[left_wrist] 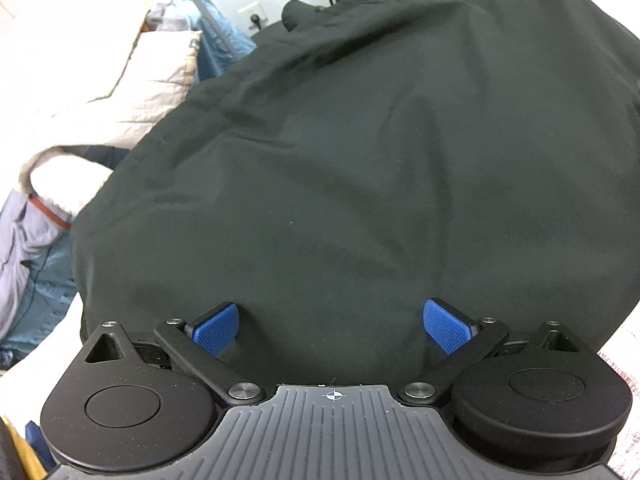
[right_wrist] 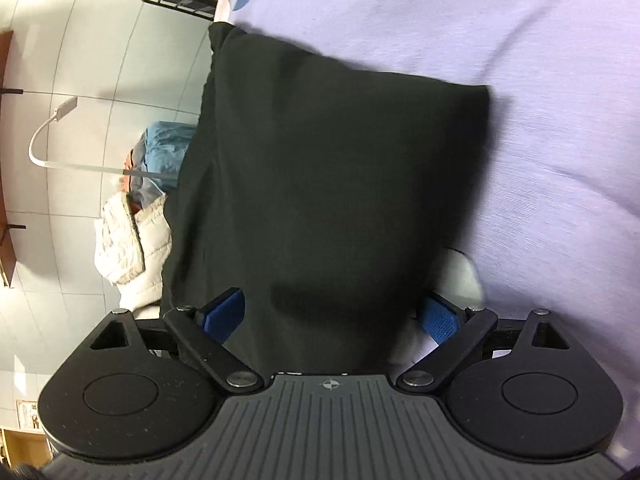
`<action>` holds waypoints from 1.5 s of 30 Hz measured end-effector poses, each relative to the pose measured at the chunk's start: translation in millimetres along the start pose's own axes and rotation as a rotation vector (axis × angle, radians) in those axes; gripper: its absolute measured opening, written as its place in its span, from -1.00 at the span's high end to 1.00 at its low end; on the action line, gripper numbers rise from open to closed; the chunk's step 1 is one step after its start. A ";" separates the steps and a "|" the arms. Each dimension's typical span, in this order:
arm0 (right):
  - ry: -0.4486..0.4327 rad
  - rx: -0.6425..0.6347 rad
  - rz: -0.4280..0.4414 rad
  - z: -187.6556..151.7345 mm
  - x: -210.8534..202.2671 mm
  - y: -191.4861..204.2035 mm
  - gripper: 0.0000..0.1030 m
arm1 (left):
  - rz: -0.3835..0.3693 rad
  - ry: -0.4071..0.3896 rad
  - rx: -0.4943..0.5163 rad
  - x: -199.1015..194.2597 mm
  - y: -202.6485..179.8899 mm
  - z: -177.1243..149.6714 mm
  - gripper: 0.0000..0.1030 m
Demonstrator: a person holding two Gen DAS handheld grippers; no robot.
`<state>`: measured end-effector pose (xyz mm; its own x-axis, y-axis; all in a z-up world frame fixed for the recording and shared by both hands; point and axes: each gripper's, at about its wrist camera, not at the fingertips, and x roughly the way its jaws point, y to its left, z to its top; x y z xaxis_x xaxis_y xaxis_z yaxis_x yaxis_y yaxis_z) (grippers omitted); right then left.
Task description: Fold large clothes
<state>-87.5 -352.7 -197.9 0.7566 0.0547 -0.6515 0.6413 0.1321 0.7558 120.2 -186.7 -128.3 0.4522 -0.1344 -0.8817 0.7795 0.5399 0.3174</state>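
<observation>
Garment: a large black garment (left_wrist: 360,168) is lying spread over a pale lilac sheet (right_wrist: 540,80); in the right wrist view it (right_wrist: 328,184) is reaching away as a long dark panel, already looking partly doubled over.
Left gripper: the left gripper (left_wrist: 331,328) is hovering low over the near edge of the cloth, jaws standing wide apart, blue pads (left_wrist: 216,330) gripping nothing.
Right gripper: the right gripper (right_wrist: 330,318) is sitting with its jaws spread on either side of the near end of the cloth; nothing is being pinched.
Handling: the fabric is looking soft, limp and fairly light, creasing in shallow ripples; it is probably going to sag and slide rather than hold a shape.
Where to hold: the near hem or a corner is looking best, pinching both layers together so they are not slipping apart.
Surroundings: a quilted cream jacket (left_wrist: 132,80) and blue clothes (right_wrist: 168,148) are lying piled beside the black garment.
</observation>
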 end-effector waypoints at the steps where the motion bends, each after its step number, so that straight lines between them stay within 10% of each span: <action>1: -0.010 -0.001 0.000 0.0 2.5 2.8 -0.84 | 0.002 0.000 0.003 -0.2 -0.7 0.0 -1.00; 11: -0.077 0.057 0.049 8.4 23.7 8.9 -0.73 | 0.021 0.018 0.014 2.9 -4.1 1.1 -1.00; 15: -0.102 0.077 -0.003 4.7 18.8 5.8 -0.16 | 0.015 0.022 0.008 2.8 -2.4 0.0 -1.00; 29: -0.089 -0.029 -0.058 4.8 17.7 28.5 0.71 | 0.034 0.005 0.051 -4.2 -2.7 -0.4 -1.00; 37: -0.119 -0.441 -0.127 -24.6 10.3 123.8 0.78 | 0.047 -0.081 -0.087 -45.9 36.9 -30.0 -1.00; 45: -0.125 -0.991 -0.087 -139.8 45.4 264.0 0.80 | 0.190 -0.063 -0.325 -86.1 127.0 -103.2 -1.00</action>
<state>98.3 -177.0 -37.0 0.7567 -0.0911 -0.6473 0.3422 0.8989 0.2735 135.6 -20.8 -48.1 0.6092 -0.0522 -0.7913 0.5060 0.7939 0.3372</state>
